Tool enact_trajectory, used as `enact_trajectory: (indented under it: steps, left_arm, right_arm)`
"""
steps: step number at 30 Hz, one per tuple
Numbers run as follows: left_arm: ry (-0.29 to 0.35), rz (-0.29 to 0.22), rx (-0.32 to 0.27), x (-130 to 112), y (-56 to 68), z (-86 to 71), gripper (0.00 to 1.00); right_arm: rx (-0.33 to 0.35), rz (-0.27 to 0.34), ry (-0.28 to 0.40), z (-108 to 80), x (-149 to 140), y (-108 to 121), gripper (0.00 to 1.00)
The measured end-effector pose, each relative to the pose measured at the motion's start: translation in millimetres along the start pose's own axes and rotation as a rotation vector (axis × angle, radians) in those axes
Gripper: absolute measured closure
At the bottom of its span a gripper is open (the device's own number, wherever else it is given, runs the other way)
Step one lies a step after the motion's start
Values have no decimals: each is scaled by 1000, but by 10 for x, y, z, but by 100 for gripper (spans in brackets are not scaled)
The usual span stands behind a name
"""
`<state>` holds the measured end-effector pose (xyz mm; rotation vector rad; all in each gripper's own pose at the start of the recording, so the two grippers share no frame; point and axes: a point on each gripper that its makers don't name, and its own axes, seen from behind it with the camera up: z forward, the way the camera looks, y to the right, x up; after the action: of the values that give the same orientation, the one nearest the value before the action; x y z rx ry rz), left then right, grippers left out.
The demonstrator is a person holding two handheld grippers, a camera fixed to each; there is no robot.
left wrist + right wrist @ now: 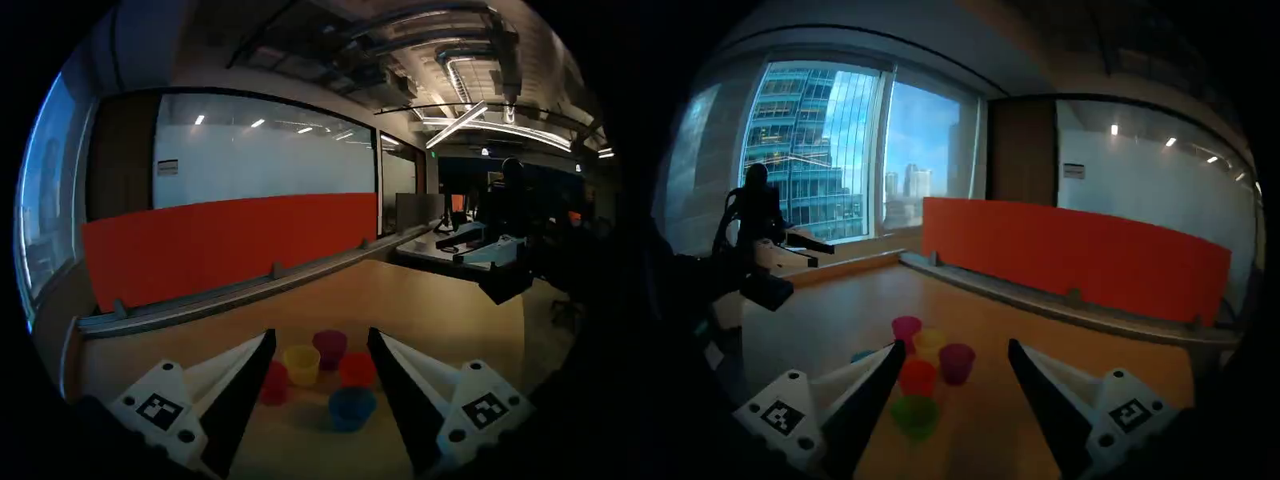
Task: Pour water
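The left gripper (pixel 321 334) has its jaws spread wide with nothing between them. Its white, wedge-shaped fingers with black inner faces frame a cluster of small, smooth plastic cups (pixel 344 376) standing on the table just beyond the tips. There is a purple cup (pixel 330 346) farthest, a yellow cup (pixel 302 364), a red cup (pixel 358 370), a blue cup (pixel 352 406) nearest, and a pink cup (pixel 274 384) half hidden behind the left finger. The right gripper (pixel 956 346) is likewise spread and empty, with the cluster ahead of its tips, shifted toward its left finger, and a green cup (pixel 914 414) nearest. The table (pixel 416 312) is smooth pale wood, edged by an orange partition (pixel 232 240) below frosted glass. The right gripper view takes in windows (pixel 824 160) onto glass towers, the left gripper view ceiling pipes (pixel 448 64) and strip lights.
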<state>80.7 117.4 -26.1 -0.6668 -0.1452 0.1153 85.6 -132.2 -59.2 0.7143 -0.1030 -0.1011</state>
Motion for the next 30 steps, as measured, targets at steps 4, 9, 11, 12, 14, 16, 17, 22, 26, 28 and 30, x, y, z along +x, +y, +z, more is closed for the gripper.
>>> enact_trajectory:
  steps: [4, 9, 11, 12, 14, 16, 17, 22, 26, 28, 30]
  left_arm:
    - [-21, 8, -27, -74, 62, 7, 16]
    - [-48, 15, -51, -194, 119, 25, 15]
    - [-61, 18, -57, -255, 141, 31, 15]
    - [-66, 18, -60, -286, 152, 33, 15]
    - [-79, 19, -67, -353, 176, 38, 15]
    - [-91, 19, -73, -412, 197, 50, 15]
    - [-98, 19, -76, -445, 208, 57, 15]
    - [-124, 20, -91, -596, 249, 92, 15]
    - [-150, 17, -101, -733, 264, 127, 15]
    - [-161, 17, -105, -796, 272, 146, 15]
    - [-173, 17, -109, -868, 283, 165, 15]
  right_arm:
    - [13, -6, -18, -2, -67, -23, 0]
    - [35, -18, -48, 5, -183, -73, 0]
    - [43, -26, -62, 7, -241, -96, 0]
    - [47, -30, -68, 8, -266, -105, 0]
    - [54, -37, -79, 13, -315, -124, 0]
    - [60, -41, -91, 24, -365, -141, 0]
    - [64, -43, -97, 31, -393, -150, 0]
    - [79, -42, -123, 63, -523, -187, 0]
    - [88, -38, -143, 87, -624, -198, 0]
    - [90, -38, -151, 97, -673, -200, 0]
    - [93, -38, -160, 107, -726, -203, 0]
